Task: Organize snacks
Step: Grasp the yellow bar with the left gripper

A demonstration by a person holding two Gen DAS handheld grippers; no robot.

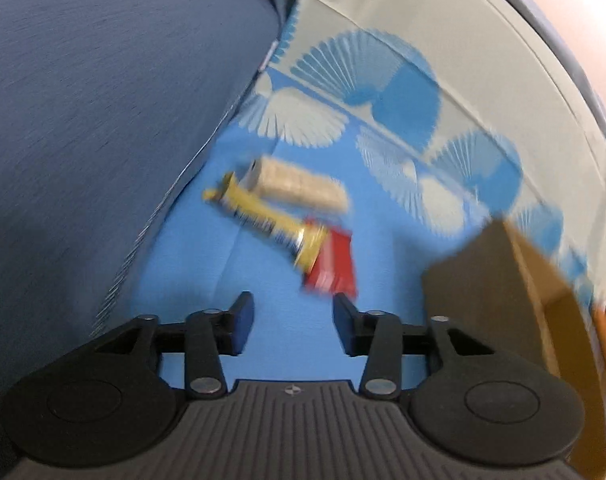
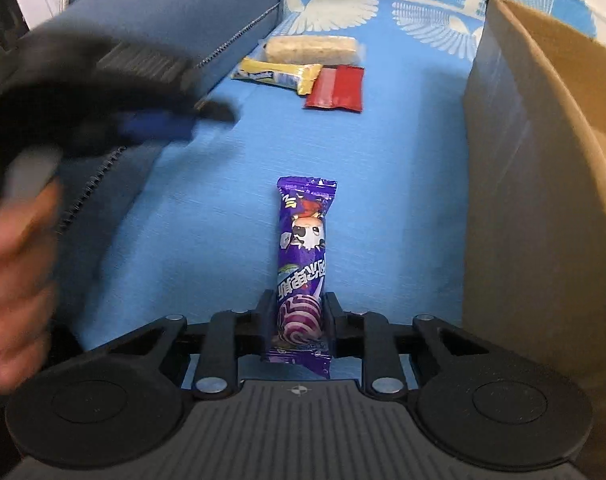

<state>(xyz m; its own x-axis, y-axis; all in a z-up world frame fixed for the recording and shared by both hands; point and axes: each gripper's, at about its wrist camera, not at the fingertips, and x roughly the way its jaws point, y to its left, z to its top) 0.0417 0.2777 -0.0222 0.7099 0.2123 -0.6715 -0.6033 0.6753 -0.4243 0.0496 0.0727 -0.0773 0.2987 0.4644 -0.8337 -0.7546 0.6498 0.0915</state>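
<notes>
Your right gripper (image 2: 299,316) pinches the purple snack packet (image 2: 303,256) by its near end above the blue cloth (image 2: 403,184), beside the cardboard box (image 2: 535,200). Your left gripper (image 1: 293,320) is parted and empty, near the red packet (image 1: 333,264), yellow packet (image 1: 263,212) and pale bar (image 1: 299,186).

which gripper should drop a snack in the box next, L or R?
Right. The right gripper is shut on the purple snack, beside the cardboard box. The left gripper is open and empty.

The left gripper (image 1: 293,322) is held with jaws apart and empty, while the right gripper (image 2: 299,326) is clamped shut.
</notes>
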